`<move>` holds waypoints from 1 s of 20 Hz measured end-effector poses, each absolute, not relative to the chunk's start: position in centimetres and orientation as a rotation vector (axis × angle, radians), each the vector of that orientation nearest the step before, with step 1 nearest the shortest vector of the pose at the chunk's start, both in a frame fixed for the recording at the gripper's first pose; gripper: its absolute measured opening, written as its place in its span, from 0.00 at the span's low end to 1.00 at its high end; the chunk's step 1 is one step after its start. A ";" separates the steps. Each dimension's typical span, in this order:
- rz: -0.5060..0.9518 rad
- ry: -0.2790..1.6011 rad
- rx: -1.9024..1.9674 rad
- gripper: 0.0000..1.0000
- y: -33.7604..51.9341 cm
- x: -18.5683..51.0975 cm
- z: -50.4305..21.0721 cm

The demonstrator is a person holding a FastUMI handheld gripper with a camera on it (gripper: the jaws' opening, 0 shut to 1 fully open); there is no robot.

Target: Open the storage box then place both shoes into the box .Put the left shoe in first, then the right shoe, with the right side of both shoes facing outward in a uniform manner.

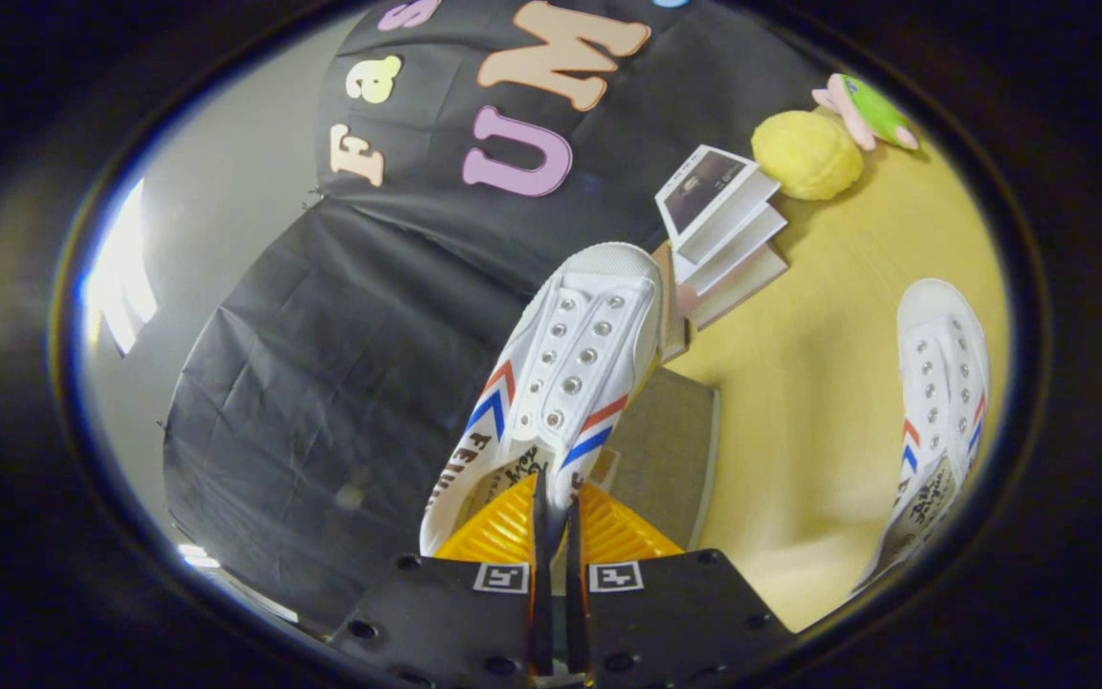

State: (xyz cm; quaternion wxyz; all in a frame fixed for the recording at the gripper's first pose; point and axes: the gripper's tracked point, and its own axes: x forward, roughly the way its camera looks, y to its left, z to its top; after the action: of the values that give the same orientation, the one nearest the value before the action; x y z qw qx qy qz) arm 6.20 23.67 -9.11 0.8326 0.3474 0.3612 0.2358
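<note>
Between my fingers, at the very base of the view, I had the heel collar of one white shoe (561,383) pinched: the gripper (556,536) was pressed nearly together, both fingers clamped on the thin rim of the shoe's opening, with only that sliver of fabric between them. The shoe hung straight out ahead of the tool, its long axis running on from the fingers, heel at the tips and toe cap pointing away toward the stack of cards (723,230). Its laceless upper faced me, with the red and blue stripes showing on both flanks. I judged it lifted clear of the yellow table (828,402), though I could not tell how high.

Just beneath and slightly to the right of the held shoe sat a grey flat-topped surface (661,450), which I took to be the storage box or its lid; I could not tell whether it was open. The second white shoe (938,402) lay well apart to the right on the table, toe pointing roughly the same way.

The tool itself was tilted steeply, the whole scene leaning, so the shoe was being carried at an angle. I reckoned the coming move hinged on swinging the toe down and right toward that grey surface. Beyond the cards were a yellow ball (804,153) and a green and pink toy (867,110).
</note>
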 end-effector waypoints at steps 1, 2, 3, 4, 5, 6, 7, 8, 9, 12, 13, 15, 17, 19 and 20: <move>0.509 0.776 0.728 0.09 24.8 6.2 -8.8; 0.511 0.796 0.715 0.09 25.9 6.1 -8.7; 0.509 0.824 0.693 0.09 27.2 6.1 -9.0; 0.501 0.857 0.666 0.09 28.4 6.0 -9.2; 0.487 0.896 0.638 0.09 29.6 6.2 -9.6; 0.462 0.933 0.613 0.09 30.6 6.4 -10.1; 0.433 0.962 0.578 0.09 31.3 6.8 -10.5; 0.403 0.980 0.536 0.09 32.1 7.1 -10.7; 0.374 0.997 0.487 0.09 32.8 7.4 -11.3; 0.294 1.057 0.392 0.09 34.4 7.7 -13.6; 0.270 1.079 0.361 0.09 34.8 7.5 -14.4; 0.213 1.111 0.287 0.09 35.3 7.3 -16.2; 0.198 1.113 0.255 0.09 36.3 7.8 -16.8; 0.201 1.123 0.277 0.09 37.8 7.5 -17.2; 0.208 1.134 0.257 0.09 38.1 7.0 -17.5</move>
State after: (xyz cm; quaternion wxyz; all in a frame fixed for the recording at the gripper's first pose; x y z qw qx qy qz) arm 6.97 38.13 -17.51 0.8306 0.1212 0.5346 0.0980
